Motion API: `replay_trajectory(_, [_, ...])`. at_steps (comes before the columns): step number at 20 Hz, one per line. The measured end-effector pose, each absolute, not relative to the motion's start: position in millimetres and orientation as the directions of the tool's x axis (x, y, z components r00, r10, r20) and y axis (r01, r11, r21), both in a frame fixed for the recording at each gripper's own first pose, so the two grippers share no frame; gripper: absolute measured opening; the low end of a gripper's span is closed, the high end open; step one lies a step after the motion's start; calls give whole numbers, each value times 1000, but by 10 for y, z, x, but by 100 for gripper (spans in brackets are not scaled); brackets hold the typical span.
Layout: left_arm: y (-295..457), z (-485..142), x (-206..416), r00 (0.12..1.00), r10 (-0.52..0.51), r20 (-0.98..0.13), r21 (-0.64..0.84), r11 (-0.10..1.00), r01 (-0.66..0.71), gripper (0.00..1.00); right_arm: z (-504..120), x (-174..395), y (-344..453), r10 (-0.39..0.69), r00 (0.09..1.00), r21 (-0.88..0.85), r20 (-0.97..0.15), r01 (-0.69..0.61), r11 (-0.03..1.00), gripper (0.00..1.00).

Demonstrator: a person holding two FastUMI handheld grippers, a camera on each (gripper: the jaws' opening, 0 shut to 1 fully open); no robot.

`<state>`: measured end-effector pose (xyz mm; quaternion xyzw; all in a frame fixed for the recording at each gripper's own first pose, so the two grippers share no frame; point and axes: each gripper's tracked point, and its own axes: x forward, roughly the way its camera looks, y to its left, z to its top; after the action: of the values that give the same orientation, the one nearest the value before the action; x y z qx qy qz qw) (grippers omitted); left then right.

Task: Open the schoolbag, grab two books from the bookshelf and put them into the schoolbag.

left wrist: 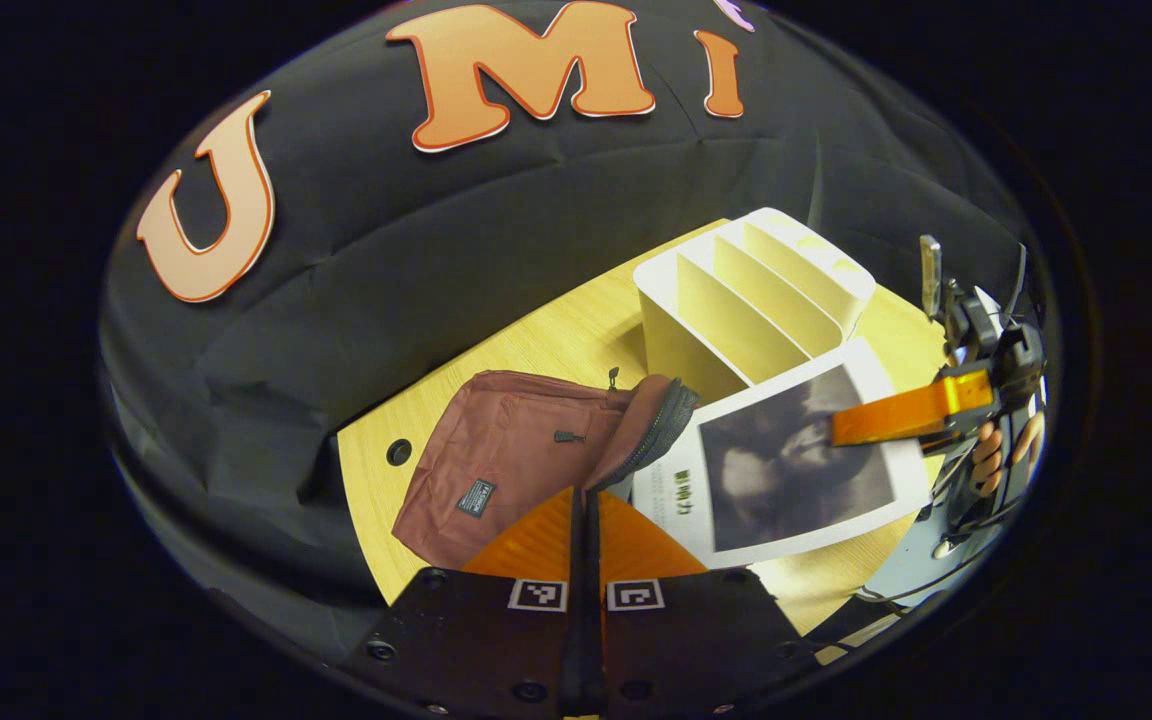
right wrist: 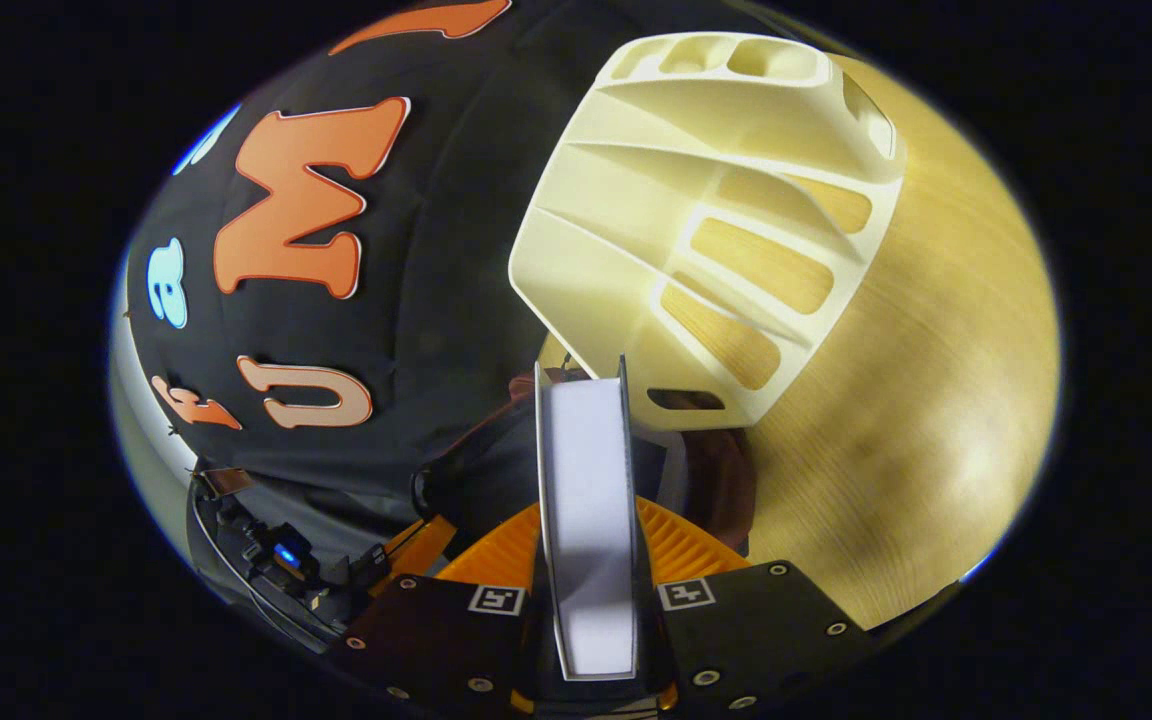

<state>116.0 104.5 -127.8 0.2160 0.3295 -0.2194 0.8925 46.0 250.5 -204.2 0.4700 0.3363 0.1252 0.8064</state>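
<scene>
Right gripper (right wrist: pixel 586 560) is clamping a book (right wrist: pixel 584 470) edge-on; left gripper (left wrist: pixel 584 545) has fingers together, probably pinching the bag (left wrist: pixel 516 450) flap; book is hanging at the bag mouth beside the shelf (left wrist: pixel 751 300); keep the flap pulled wide, feed the book in.

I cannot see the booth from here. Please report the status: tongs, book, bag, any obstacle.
Right tongs shut on book, heading for the schoolbag mouth. Left tongs shut, empty, at the bag's open edge. Bookshelf empty. No obstacle seen.

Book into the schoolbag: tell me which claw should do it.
Right. The right claw is clamped on the book, right beside the schoolbag opening; the left claw is shut and holds nothing.
</scene>
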Motion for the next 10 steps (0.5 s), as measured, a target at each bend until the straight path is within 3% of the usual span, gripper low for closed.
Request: replay_trajectory(10, [706, -1000, 854, 688, -335, -644, 250, 758, 603, 0, -2392, 900, 3434, 427, 830, 871, -359, 134, 473, 34])
